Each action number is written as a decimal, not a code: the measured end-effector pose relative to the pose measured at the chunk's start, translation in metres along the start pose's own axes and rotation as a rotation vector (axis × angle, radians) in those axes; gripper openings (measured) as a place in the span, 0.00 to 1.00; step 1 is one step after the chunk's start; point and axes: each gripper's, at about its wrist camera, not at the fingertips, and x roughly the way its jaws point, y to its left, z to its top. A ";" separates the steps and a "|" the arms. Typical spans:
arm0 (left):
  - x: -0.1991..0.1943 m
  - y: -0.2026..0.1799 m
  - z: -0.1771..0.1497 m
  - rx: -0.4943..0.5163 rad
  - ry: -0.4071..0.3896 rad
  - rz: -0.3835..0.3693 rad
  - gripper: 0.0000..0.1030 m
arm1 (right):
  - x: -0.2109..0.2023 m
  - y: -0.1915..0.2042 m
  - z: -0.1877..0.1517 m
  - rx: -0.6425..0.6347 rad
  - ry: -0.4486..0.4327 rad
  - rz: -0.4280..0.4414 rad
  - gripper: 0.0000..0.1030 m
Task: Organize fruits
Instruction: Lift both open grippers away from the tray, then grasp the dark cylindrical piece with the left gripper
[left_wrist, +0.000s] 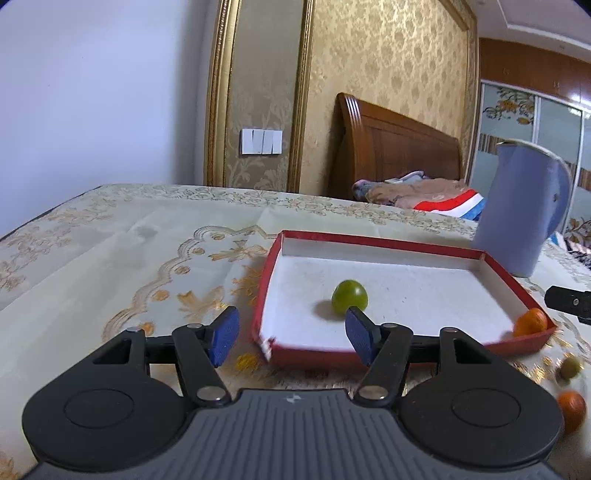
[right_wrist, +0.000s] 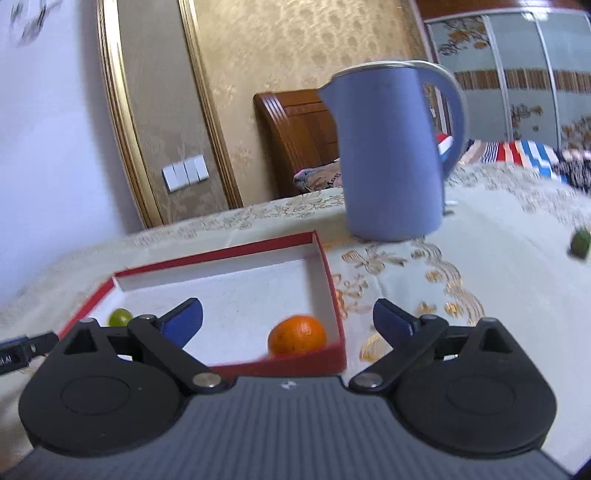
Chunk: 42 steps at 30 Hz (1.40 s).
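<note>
Left wrist view: left gripper (left_wrist: 291, 334) spread wide, empty, over near-left corner of red tray (left_wrist: 388, 243). Green fruit (left_wrist: 349, 297) lies inside tray, mid-floor. Orange fruit (left_wrist: 530, 322) in tray's near-right corner. Right wrist view: right gripper (right_wrist: 288, 320) spread, empty, above orange fruit (right_wrist: 297, 335). Blue kettle (right_wrist: 391, 155) behind tray.

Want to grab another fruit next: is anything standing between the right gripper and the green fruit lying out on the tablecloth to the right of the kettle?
Nothing visible. The right gripper is open over the red box; the green fruit lies right, with bare tablecloth between. The blue kettle stands farther back.
</note>
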 end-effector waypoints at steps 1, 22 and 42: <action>-0.005 0.004 -0.002 -0.015 0.003 -0.008 0.66 | -0.005 -0.001 -0.001 -0.003 -0.013 -0.001 0.96; -0.035 0.023 -0.041 -0.013 0.056 -0.191 0.77 | -0.021 0.012 -0.010 -0.101 -0.084 -0.037 1.00; -0.026 0.033 -0.044 -0.048 0.164 -0.078 0.76 | -0.022 0.008 -0.010 -0.073 -0.090 -0.031 1.00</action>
